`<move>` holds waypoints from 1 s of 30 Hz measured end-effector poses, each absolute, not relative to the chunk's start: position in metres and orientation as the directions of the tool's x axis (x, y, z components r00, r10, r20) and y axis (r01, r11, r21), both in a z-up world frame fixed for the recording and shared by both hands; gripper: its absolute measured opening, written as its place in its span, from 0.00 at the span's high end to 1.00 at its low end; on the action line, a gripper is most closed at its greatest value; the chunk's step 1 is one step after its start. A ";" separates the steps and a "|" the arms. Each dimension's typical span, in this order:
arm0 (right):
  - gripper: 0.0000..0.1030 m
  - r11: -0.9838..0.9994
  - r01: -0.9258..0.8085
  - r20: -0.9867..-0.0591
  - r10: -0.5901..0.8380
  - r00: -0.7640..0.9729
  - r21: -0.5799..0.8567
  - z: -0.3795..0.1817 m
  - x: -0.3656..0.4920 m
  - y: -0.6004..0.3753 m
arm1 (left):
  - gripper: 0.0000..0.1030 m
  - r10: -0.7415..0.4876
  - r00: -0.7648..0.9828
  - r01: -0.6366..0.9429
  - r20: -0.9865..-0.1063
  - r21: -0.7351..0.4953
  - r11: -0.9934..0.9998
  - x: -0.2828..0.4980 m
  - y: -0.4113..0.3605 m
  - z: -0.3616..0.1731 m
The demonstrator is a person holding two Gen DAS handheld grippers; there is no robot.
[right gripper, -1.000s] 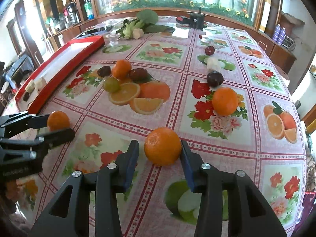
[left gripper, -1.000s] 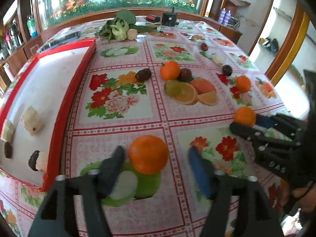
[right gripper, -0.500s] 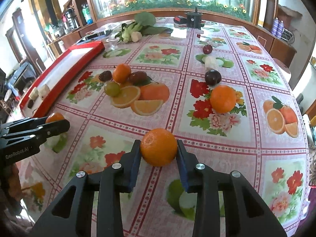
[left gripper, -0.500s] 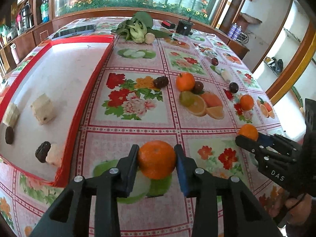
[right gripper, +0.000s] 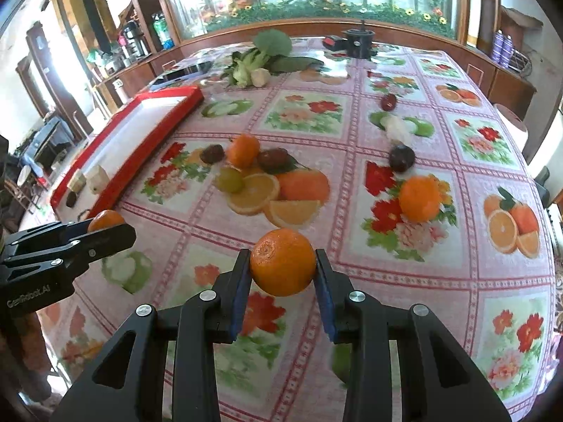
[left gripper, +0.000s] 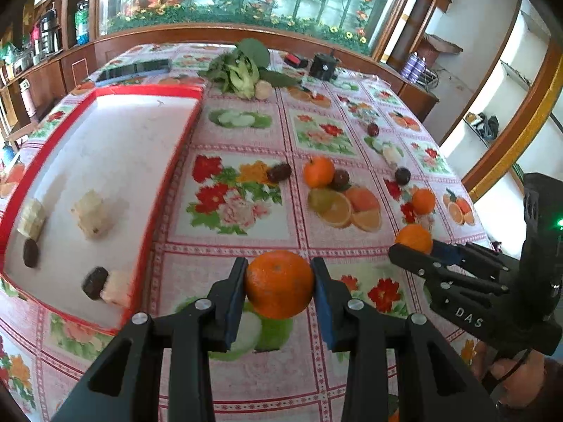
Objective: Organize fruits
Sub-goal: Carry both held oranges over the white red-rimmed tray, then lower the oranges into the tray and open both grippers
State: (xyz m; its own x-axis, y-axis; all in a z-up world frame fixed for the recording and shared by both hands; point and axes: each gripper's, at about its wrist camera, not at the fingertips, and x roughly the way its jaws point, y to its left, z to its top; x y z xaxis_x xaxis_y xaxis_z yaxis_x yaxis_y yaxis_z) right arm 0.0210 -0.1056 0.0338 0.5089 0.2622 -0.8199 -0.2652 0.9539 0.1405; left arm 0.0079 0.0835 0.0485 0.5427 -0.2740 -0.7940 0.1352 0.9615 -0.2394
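Observation:
My left gripper [left gripper: 278,283] is shut on an orange [left gripper: 279,284] and holds it above the flowered tablecloth. My right gripper [right gripper: 283,272] is shut on a second orange [right gripper: 283,267], also lifted off the table. Each gripper shows in the other's view: the right one [left gripper: 415,246] at the right, the left one [right gripper: 105,227] at the left. A red-rimmed white tray [left gripper: 165,190] lies at the left and holds pale fruit chunks [left gripper: 89,212] and dark fruits [left gripper: 94,281]. Two more oranges [right gripper: 418,193] [right gripper: 242,149] rest on the cloth.
Dark plums [right gripper: 401,157] [right gripper: 388,101], brown dates [right gripper: 211,153], a green grape [right gripper: 230,180] and a white piece [right gripper: 396,128] lie mid-table. Leafy greens [right gripper: 260,59] and a black pot [right gripper: 359,40] stand at the far edge. The table edge falls away at the right.
Both grippers closed on their oranges and lifted them off the tablecloth. The views have risen and tilted, and the left gripper has shifted a little toward the tray.

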 end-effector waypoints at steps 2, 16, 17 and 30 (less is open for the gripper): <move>0.67 0.948 -0.286 -0.819 0.274 0.504 0.141 0.037 0.026 -0.095 | 0.62 -0.268 0.554 0.125 -0.788 -0.240 0.963 0.010 0.091 0.053; 0.67 0.859 -0.468 -0.789 0.429 0.441 0.206 0.067 0.078 0.028 | 0.62 -0.130 0.612 -0.068 -0.780 -0.216 0.974 0.040 0.195 0.067; 0.67 0.854 -0.474 -0.785 0.440 0.436 0.215 0.067 0.082 0.036 | 0.62 -0.113 0.615 -0.086 -0.781 -0.209 0.974 0.044 0.205 0.067; 0.67 0.832 -0.504 -0.829 0.440 0.346 0.231 0.028 0.130 0.129 | 0.62 0.011 0.569 -0.245 -0.822 -0.157 0.957 0.090 0.286 0.038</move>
State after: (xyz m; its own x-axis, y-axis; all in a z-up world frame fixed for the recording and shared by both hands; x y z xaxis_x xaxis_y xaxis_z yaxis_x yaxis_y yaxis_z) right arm 0.1301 0.1287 0.0285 0.3458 0.4401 -0.8287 -0.5042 0.8320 0.2315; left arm 0.0903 0.2855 0.0384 0.5688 0.0110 -0.8224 -0.2451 0.9568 -0.1567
